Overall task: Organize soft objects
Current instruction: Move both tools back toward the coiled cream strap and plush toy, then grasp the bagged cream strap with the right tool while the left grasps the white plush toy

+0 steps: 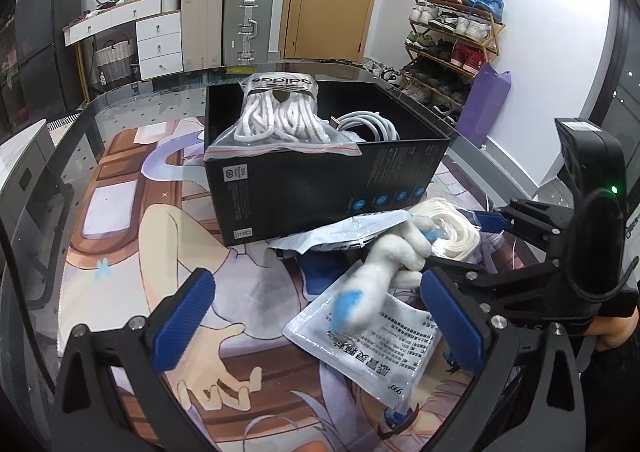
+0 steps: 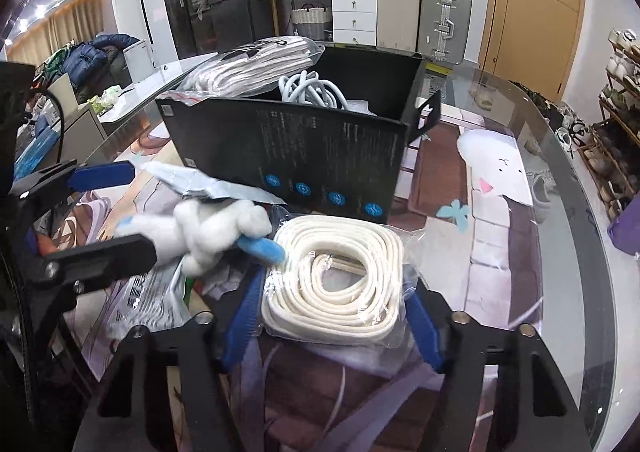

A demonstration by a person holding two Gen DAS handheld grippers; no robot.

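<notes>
Left wrist view showed my left hand-held gripper [image 1: 316,316] spread wide with nothing between its blue pads, hanging above a white sachet [image 1: 372,336] on the counter [image 1: 120,180]. Just beyond lay the white plush toy [image 1: 394,256], its blue-tipped limb blurred, so I could not tell whether it was touching the sachet. Behind stood the black box [image 1: 320,180], a bag of white laces [image 1: 276,112] leaning on its rim and a grey cable [image 1: 368,124] inside. Further right, my right hand-held gripper [image 2: 332,312] sat around the bagged cream cord coil [image 2: 336,280], jaws against the bag's sides and apparently gripping it. I judged the step to be collecting loose soft items; next, lifting the coil over the box wall and dropping it in.
</notes>
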